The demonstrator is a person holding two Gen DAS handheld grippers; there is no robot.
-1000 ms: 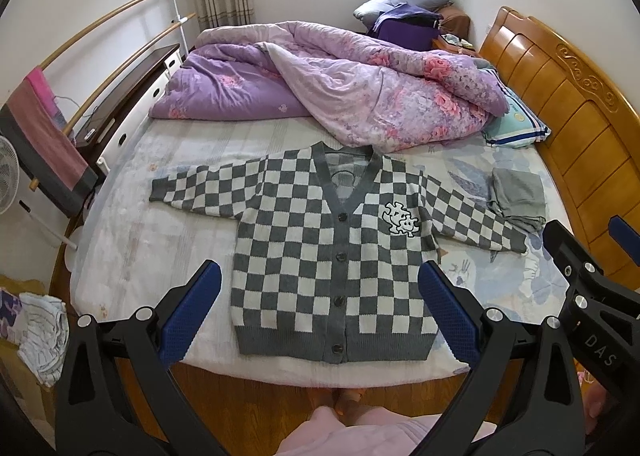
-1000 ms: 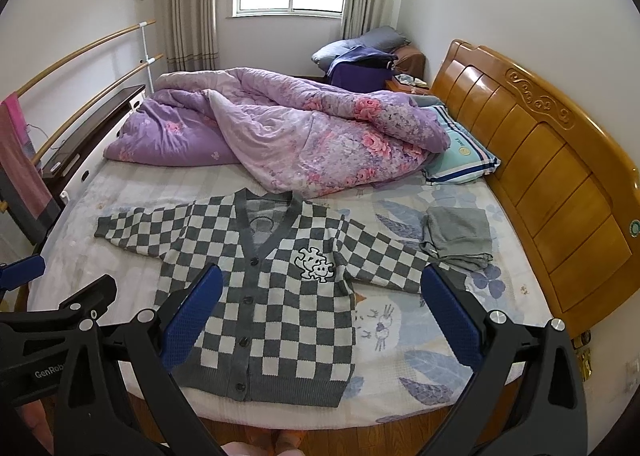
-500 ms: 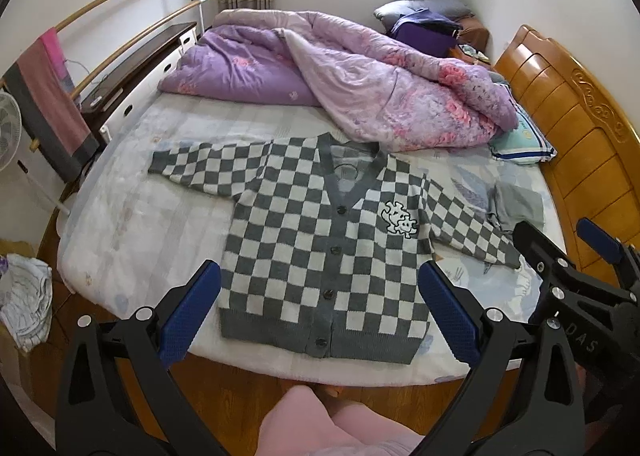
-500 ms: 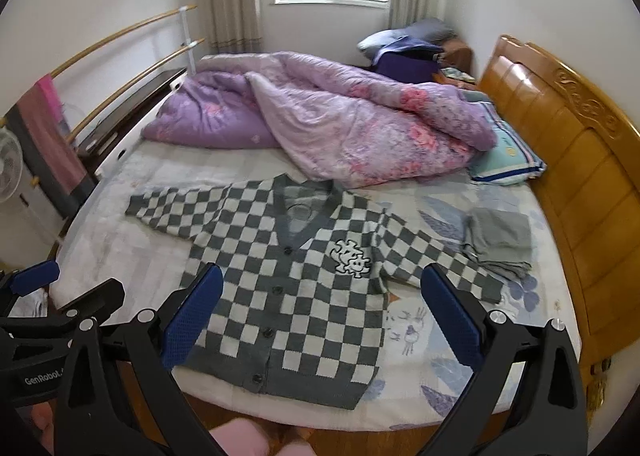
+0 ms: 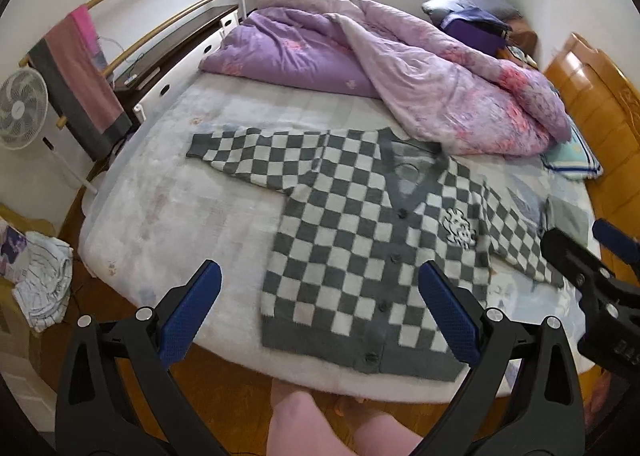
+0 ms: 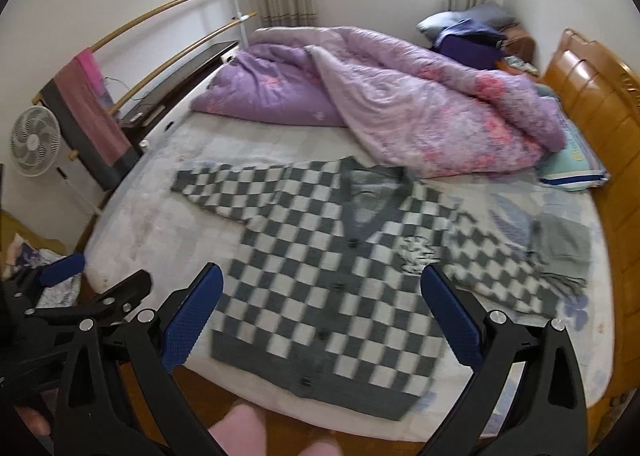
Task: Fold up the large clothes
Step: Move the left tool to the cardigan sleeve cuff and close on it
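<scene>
Grey-and-white checkered knit cardigan lies flat, buttoned, face up on the bed, both sleeves spread out, hem at the near edge. My left gripper and right gripper both hover above it, fingers wide apart, empty. Best first fold, I judge: pinch one sleeve cuff and the shoulder, lay the sleeve across the chest, keep the hem on the mattress. Purple floral quilt touches the collar; avoid snagging it.

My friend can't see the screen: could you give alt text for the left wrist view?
A grey-and-white checkered cardigan lies flat, buttoned, sleeves spread, on a bed. The left gripper hovers with jaws open; a purple quilt is heaped behind.
</scene>
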